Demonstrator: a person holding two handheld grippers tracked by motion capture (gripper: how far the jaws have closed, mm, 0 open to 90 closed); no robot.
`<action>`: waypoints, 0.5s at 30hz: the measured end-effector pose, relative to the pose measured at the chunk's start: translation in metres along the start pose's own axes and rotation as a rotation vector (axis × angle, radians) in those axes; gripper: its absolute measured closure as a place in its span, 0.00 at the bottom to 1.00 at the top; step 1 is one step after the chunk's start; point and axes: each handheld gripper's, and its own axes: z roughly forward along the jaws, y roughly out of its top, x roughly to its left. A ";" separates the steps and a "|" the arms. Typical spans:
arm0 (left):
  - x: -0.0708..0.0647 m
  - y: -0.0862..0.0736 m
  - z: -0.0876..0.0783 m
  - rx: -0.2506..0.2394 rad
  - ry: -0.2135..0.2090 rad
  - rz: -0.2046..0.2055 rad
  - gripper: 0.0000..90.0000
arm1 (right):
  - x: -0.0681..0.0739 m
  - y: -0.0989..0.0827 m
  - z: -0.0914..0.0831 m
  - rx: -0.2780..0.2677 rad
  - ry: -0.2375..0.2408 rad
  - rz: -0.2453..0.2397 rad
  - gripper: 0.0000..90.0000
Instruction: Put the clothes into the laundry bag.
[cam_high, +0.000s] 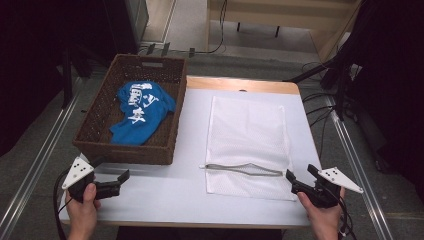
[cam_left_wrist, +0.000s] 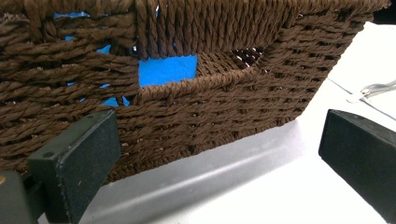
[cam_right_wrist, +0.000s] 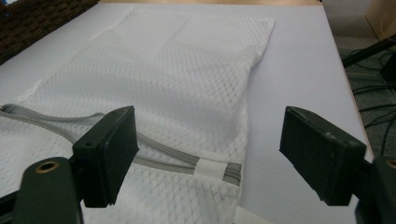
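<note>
From above: white table (cam_high: 190, 190) on grey floor, woven brown basket (cam_high: 100, 120) holding a blue shirt (cam_high: 140, 107), flat mesh laundry bag (cam_high: 247, 135) beside it. Left gripper (cam_left_wrist: 219, 154) view: jaws released by the wicker wall. Right gripper (cam_right_wrist: 205, 154) view: jaws apart, empty, over the bag's grey zipper (cam_right_wrist: 159, 156).

Left gripper (cam_left_wrist: 219, 163) faces the basket, jaws wide apart

The brown wicker basket (cam_left_wrist: 210, 107) wall looms close, blue cloth (cam_left_wrist: 168, 70) peeking through its handle slot; white table (cam_left_wrist: 261, 186) lies between the black jaws, a grey zipper (cam_left_wrist: 378, 89) glinting at the right edge.
</note>
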 end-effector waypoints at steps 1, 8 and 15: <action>0.000 0.000 0.000 0.004 -0.003 -0.001 0.00 | 0.001 0.000 0.001 -0.003 0.003 -0.002 0.24; -0.004 -0.001 0.001 0.007 -0.006 0.012 0.00 | 0.009 0.002 0.005 -0.032 0.015 -0.032 0.39; -0.005 -0.003 0.001 0.007 -0.006 0.008 0.00 | 0.026 0.009 0.014 -0.024 0.045 -0.046 0.55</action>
